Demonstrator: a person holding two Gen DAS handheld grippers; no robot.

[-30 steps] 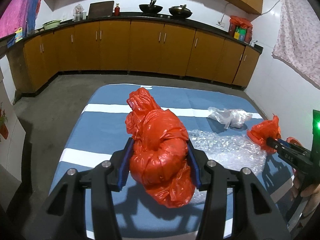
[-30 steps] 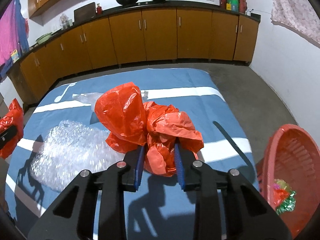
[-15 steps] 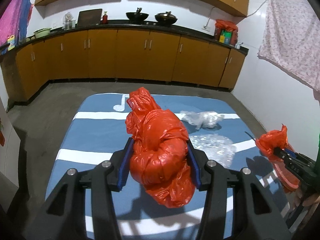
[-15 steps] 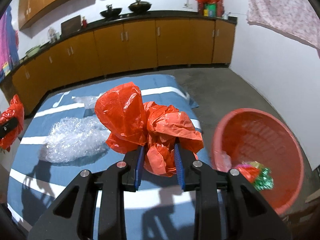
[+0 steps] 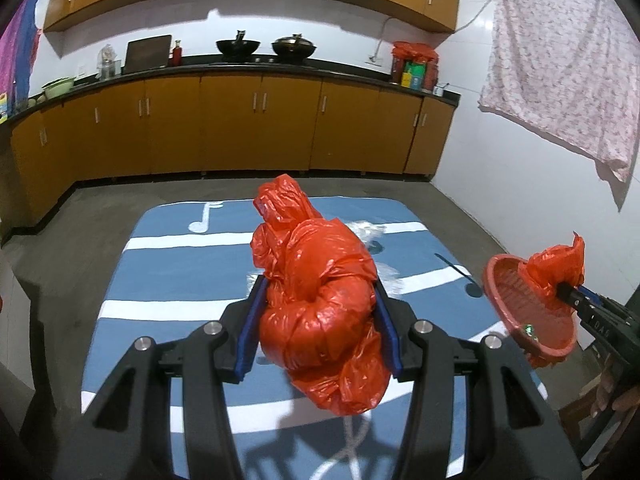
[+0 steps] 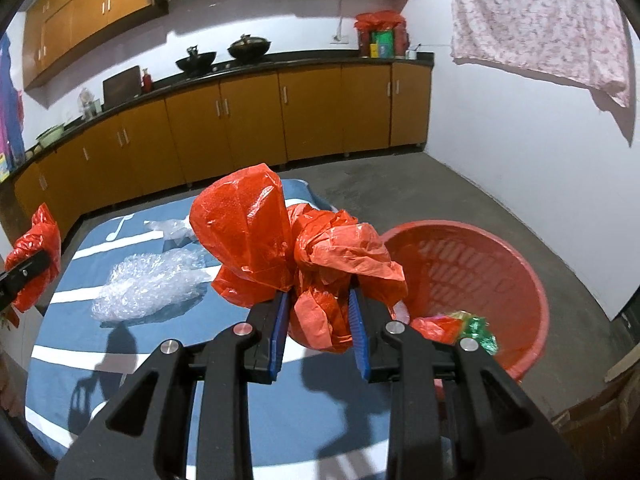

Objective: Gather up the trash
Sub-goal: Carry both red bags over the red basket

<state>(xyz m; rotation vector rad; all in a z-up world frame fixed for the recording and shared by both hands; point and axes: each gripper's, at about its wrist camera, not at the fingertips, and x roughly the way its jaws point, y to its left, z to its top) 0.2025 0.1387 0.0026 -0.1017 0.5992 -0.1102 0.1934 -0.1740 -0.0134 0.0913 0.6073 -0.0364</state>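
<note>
Between both hand-held grippers' blue pads (image 5: 249, 322), crinkled red plastic bags (image 5: 320, 312) bulge.

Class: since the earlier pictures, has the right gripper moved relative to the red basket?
Yes. The right gripper, shut on a red bag, has swung from over the blue mat toward the red basket.

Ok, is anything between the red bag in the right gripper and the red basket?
Nothing visible. The right gripper holds its crumpled red plastic bag beside the round red plastic basket, whose open mouth holds only a few scraps at the bottom.
</note>
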